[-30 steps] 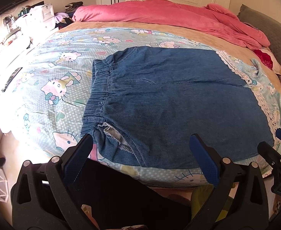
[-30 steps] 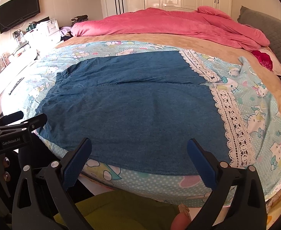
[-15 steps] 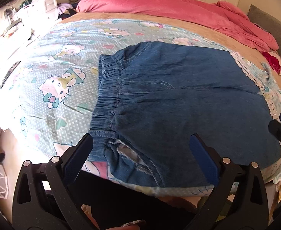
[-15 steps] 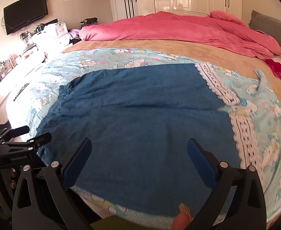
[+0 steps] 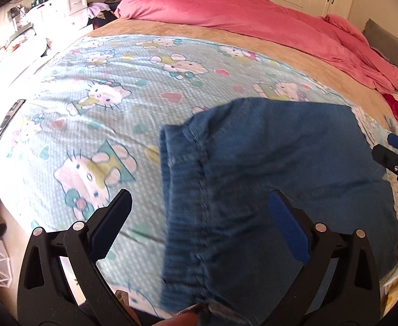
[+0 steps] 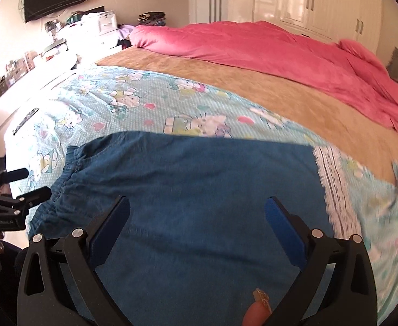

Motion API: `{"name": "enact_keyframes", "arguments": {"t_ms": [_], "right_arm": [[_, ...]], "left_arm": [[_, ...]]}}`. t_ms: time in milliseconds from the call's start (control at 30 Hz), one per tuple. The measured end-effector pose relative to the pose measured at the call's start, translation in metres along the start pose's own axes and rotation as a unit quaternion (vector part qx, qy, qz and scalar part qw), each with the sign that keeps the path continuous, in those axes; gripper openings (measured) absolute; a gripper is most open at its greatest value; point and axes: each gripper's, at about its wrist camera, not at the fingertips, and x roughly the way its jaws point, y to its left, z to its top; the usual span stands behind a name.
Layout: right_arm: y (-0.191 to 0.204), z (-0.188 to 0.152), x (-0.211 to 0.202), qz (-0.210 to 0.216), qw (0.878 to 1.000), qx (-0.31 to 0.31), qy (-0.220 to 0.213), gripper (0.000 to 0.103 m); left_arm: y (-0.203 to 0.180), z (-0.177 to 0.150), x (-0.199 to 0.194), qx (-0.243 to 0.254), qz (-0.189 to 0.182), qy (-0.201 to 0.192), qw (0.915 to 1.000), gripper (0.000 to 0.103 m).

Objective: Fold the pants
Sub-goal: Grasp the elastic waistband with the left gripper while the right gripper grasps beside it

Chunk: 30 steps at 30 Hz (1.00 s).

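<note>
Blue denim pants (image 5: 280, 179) lie flat on a light-blue cartoon-print sheet (image 5: 103, 103) on the bed, elastic waistband (image 5: 182, 190) to the left. My left gripper (image 5: 199, 212) is open and empty, low over the waistband end. My right gripper (image 6: 197, 217) is open and empty over the middle of the pants (image 6: 199, 190). The left gripper shows at the left edge of the right wrist view (image 6: 22, 190); the right gripper shows at the right edge of the left wrist view (image 5: 397, 152).
A pink duvet (image 6: 267, 49) is heaped at the far side of the bed over a tan blanket (image 6: 226, 81). A white lace strip (image 6: 332, 184) runs right of the pants. A dark remote (image 5: 7, 121) lies at the left bed edge. Dresser clutter and wardrobes stand behind.
Both grippers have moved forward and lower over the pants, which now fill more of each view. Both stay open. The pants have not moved.
</note>
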Motion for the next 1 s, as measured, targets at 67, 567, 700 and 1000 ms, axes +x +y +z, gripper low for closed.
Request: {"name": "enact_keyframes", "arguments": {"t_ms": [67,567,700,1000], "right_arm": [[-0.002,0.014,0.017,0.005,1.0,-0.017,0.014,0.099],[0.021,0.07,0.112,0.035,0.985,-0.152,0.068,0.099],[0.028,0.078,0.13,0.043,0.98,-0.178,0.079,0.099],[0.039,0.086,0.169,0.053,0.964,-0.238,0.11,0.099]], "left_arm": [[0.008,0.012,0.01,-0.004,0.003,0.006,1.0,0.094],[0.048,0.057,0.077,0.021,0.009,0.034,0.9992,0.094],[0.044,0.061,0.091,0.024,-0.003,0.041,0.9989,0.094],[0.025,0.065,0.103,0.062,-0.007,0.039,0.9973,0.076]]}}
